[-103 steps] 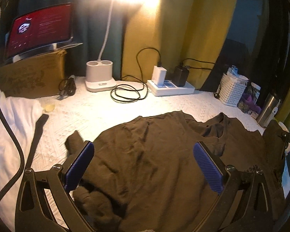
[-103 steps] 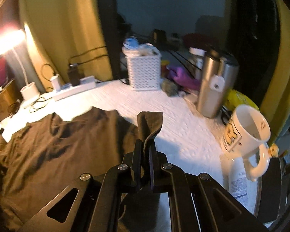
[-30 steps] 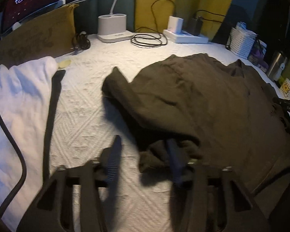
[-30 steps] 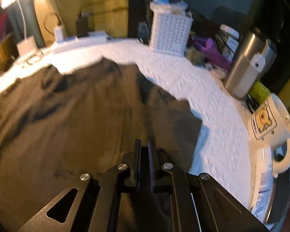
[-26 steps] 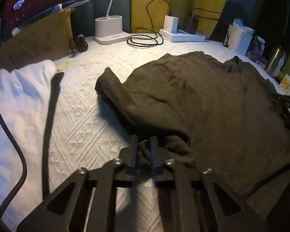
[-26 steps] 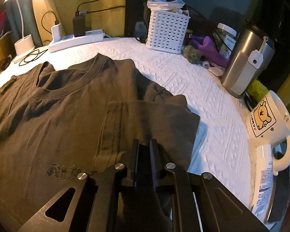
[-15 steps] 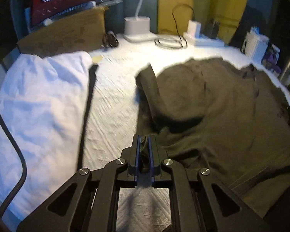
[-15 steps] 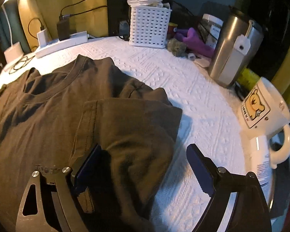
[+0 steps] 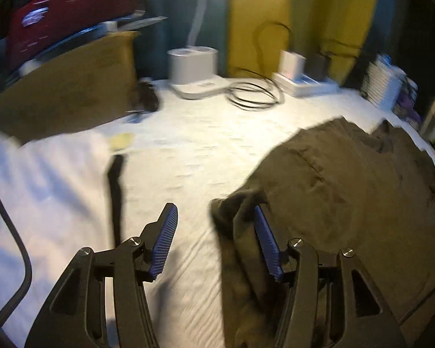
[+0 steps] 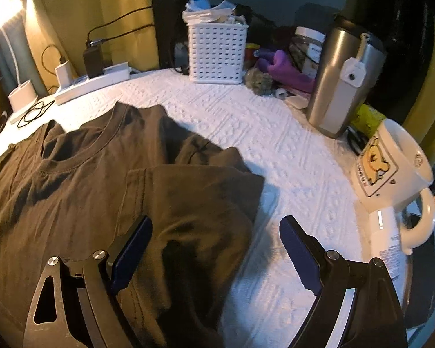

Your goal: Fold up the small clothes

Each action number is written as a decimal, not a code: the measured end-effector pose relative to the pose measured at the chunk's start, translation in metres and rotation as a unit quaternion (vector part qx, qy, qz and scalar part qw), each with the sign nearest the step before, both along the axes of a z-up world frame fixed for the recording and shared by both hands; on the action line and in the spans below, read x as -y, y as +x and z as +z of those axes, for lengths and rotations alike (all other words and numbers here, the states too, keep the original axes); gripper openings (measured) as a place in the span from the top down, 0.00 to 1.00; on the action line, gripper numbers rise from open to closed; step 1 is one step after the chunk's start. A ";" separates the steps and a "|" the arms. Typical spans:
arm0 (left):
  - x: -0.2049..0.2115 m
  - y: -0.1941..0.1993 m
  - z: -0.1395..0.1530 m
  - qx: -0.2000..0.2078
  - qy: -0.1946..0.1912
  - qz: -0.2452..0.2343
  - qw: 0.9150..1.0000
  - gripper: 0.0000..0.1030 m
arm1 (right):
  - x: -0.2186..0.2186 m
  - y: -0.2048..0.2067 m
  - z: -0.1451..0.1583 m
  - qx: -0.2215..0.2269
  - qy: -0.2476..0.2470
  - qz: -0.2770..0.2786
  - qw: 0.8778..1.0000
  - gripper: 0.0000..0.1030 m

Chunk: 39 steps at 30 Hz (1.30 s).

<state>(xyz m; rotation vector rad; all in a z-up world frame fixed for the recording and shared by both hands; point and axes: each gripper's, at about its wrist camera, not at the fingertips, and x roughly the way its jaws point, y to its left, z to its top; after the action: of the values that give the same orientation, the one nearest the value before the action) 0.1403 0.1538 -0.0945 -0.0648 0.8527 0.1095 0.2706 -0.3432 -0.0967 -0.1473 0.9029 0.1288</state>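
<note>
A dark brown T-shirt (image 10: 81, 185) lies on the white textured cloth, its right sleeve (image 10: 194, 191) folded in over the body. My right gripper (image 10: 214, 246) is open and empty just above that folded sleeve. In the left wrist view the shirt (image 9: 348, 179) fills the right side, with its left sleeve edge (image 9: 235, 206) bunched near my right finger. My left gripper (image 9: 214, 232) is open and holds nothing; the view is motion-blurred.
A white garment (image 9: 43, 191) lies at the left with a black strap (image 9: 116, 191). At the back stand a cardboard box (image 9: 66, 87), lamp base (image 9: 192, 69) and power strip (image 10: 92, 82). A basket (image 10: 216, 52), steel tumbler (image 10: 342, 84) and mug (image 10: 391, 165) crowd the right.
My left gripper, shut on the shirt's left edge half a second ago, has opened and let it go. My right gripper stays open over the folded sleeve.
</note>
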 end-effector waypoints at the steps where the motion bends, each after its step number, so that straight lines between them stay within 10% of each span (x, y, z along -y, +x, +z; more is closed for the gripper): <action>1: 0.003 0.005 -0.003 -0.004 0.003 -0.015 1.000 0.43 | 0.001 0.000 0.001 0.000 -0.001 -0.003 1.000 0.12; 6: 0.006 0.016 -0.015 -0.021 -0.017 -0.039 0.999 0.48 | 0.003 0.001 0.001 -0.009 0.000 -0.011 1.000 0.12; 8: 0.009 0.013 -0.014 -0.019 -0.027 -0.048 0.998 0.87 | 0.001 0.002 0.002 -0.012 0.001 -0.007 1.000 0.12; 10: 0.013 0.011 -0.011 -0.018 -0.021 -0.046 0.999 0.90 | -0.004 0.002 0.004 -0.009 -0.003 0.000 1.000 0.12; 25: 0.068 0.014 0.064 0.064 -0.045 -0.080 0.994 0.91 | 0.005 -0.012 0.021 0.021 0.032 0.014 0.999 0.12; 39: 0.153 0.050 0.016 -0.048 -0.080 -0.144 0.985 0.88 | 0.047 -0.024 0.016 0.023 0.057 -0.015 0.998 0.12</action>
<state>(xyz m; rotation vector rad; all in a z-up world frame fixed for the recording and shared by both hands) 0.1904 0.0006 -0.0781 -0.0861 0.9578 -0.2283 0.2461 -0.3901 -0.0812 -0.0304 0.8496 0.1486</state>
